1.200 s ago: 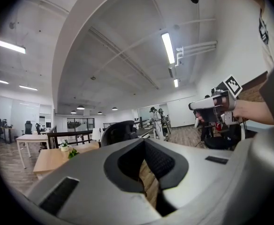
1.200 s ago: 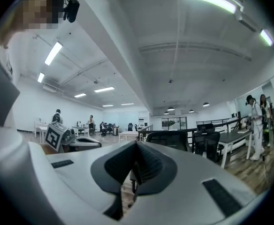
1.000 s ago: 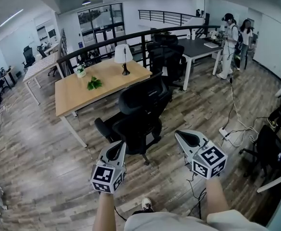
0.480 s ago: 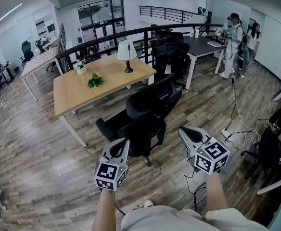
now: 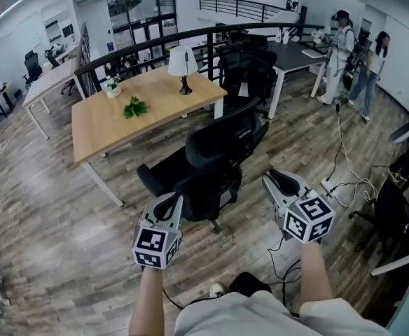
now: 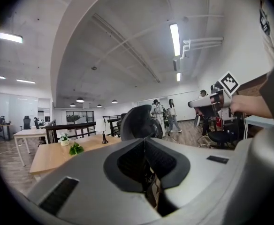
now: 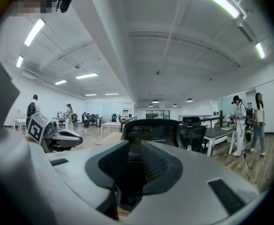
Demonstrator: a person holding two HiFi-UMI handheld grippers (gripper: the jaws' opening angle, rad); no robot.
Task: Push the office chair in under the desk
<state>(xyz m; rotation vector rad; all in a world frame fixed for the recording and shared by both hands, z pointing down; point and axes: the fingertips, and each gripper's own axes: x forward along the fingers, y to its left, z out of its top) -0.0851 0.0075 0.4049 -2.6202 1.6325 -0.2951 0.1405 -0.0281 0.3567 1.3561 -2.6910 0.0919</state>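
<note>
- The black mesh-backed office chair [image 5: 215,156] stands at the centre of the head view, clear of the near edge of the light wooden desk [image 5: 155,102] and turned at an angle to it – none of it is under the top yet.
- The left gripper [image 5: 168,204] at lower centre-left has its jaws just beginning to part, a narrow slit with nothing in it. The right gripper [image 5: 280,183] at lower centre-right is also opening, with a wider gap that is likewise empty. Neither touches the chair, so the first contact may land badly.
- Because the chair sits skewed, a push on one side of the backrest would likely spin it on its castors rather than roll it straight – the seat or an armrest could then knock the desk's white leg [image 5: 99,180] at left.
- A hard shove into the desk edge could jolt the top. The white-shaded table lamp [image 5: 183,65] near the far edge looks top-heavy and might tip, and the green leafy sprig [image 5: 135,108] could slide.
- Smooth jaw tips pressed on a curved mesh back may slip off sideways – pushing low and centred seems safer.
- Loose white cables [image 5: 344,177] trail over the wooden floor at right, and another runs near the person's shoe [image 5: 217,290] at the bottom, so stepping forward risks a snag.
</note>
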